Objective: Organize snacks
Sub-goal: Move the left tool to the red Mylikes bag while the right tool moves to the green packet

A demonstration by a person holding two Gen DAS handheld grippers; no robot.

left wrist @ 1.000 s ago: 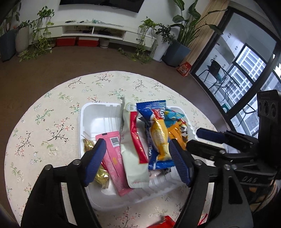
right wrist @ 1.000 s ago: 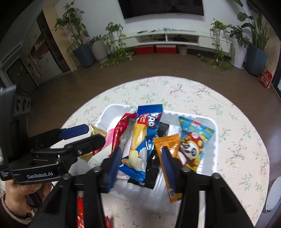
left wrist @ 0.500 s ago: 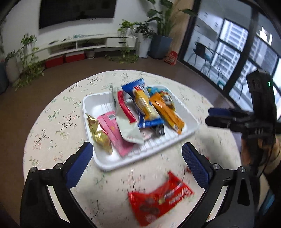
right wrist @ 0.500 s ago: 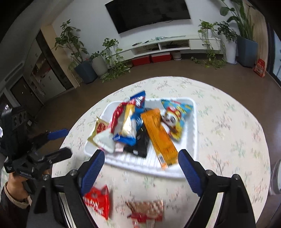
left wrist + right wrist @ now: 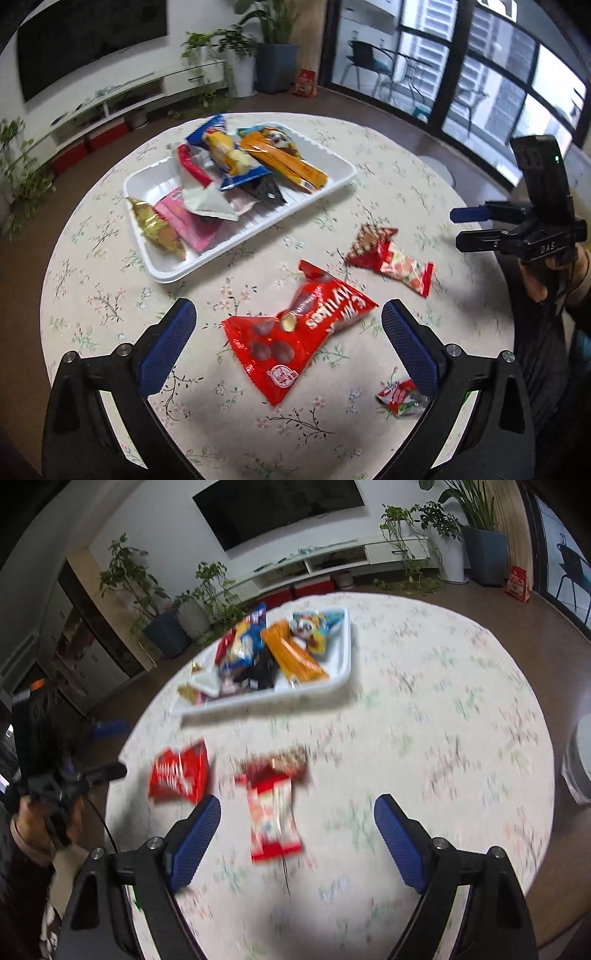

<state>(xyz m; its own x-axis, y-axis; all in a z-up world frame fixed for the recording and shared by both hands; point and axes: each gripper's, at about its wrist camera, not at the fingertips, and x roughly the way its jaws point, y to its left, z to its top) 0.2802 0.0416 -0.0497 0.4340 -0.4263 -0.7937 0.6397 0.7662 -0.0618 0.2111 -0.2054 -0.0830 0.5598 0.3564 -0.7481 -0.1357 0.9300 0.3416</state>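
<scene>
both claws wide, nothing gripped
red bag (image 5: 301, 334) lies between the left gripper (image 5: 288, 345) fingers; striped packet (image 5: 273, 808) between the right gripper (image 5: 297, 834) fingers.

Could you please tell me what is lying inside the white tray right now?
The white tray holds a heap of snack packets: a gold one, a pink one, an orange one and a blue one. They overlap, so whatever lies underneath is hidden.
</scene>
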